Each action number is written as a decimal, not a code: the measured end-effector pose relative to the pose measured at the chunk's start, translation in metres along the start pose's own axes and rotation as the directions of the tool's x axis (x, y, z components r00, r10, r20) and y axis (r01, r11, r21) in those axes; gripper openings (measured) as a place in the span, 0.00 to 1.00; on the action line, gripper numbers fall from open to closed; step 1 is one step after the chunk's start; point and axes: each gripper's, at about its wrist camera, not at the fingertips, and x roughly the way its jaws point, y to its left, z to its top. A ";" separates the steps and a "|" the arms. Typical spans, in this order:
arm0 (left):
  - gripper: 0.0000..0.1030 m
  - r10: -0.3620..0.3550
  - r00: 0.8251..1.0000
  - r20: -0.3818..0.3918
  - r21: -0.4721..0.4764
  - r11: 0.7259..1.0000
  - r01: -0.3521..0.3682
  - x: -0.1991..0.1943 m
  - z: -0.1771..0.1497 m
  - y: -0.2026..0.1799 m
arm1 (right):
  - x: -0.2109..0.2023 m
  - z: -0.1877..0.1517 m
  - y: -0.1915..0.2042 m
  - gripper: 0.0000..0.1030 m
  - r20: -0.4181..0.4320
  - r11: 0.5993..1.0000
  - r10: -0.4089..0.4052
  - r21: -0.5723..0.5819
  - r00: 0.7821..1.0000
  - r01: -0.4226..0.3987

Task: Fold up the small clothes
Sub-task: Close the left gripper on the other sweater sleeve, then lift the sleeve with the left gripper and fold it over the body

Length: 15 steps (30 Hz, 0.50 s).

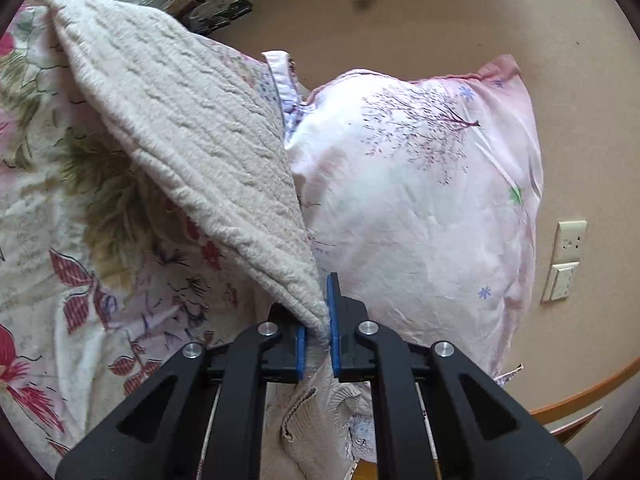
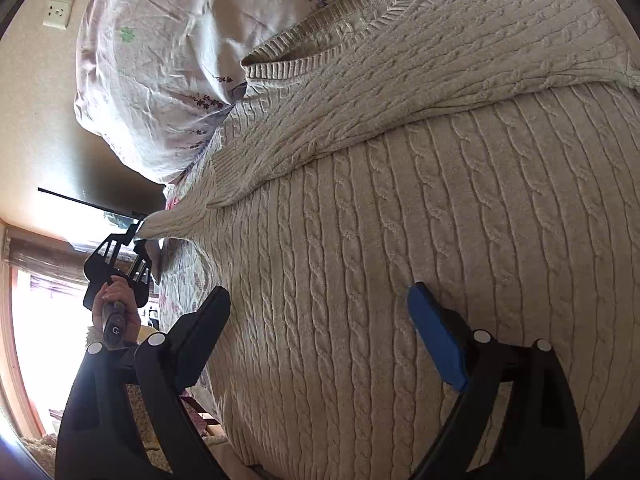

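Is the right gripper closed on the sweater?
No, the right gripper hovers with its jaws wide apart over the cable-knit sweater, pinching nothing.

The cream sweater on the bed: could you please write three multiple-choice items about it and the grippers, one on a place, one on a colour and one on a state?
1. Where does the pillow lie in the left wrist view?
A. right of the lifted sweater fold
B. under the sweater
C. on the floor

2. What colour are the pads of the left gripper?
A. red
B. blue
C. white

3. How does the right gripper stand?
A. shut on the sweater
B. shut on the pillow
C. open above the sweater

Answers: 1 A, the pink pillow fills the right side beside the fold. 2 B, blue strips line both fingers. 3 C, its fingers stand wide apart with knit showing between them.
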 end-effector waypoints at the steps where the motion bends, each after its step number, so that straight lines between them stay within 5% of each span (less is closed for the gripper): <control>1: 0.08 -0.017 1.000 -0.009 0.026 1.000 0.018 0.001 -0.004 -0.009 | -0.001 0.000 -0.001 0.89 0.000 1.000 -0.001 -0.002 1.000 0.001; 8: 0.08 -0.106 0.989 -0.101 0.148 0.982 0.121 0.015 -0.044 -0.062 | -0.007 -0.003 -0.001 0.89 0.007 1.000 0.006 -0.001 1.000 -0.006; 15: 0.08 -0.123 0.975 -0.186 0.225 0.960 0.164 0.034 -0.086 -0.091 | -0.017 -0.007 -0.003 0.89 0.024 1.000 0.008 0.017 1.000 -0.009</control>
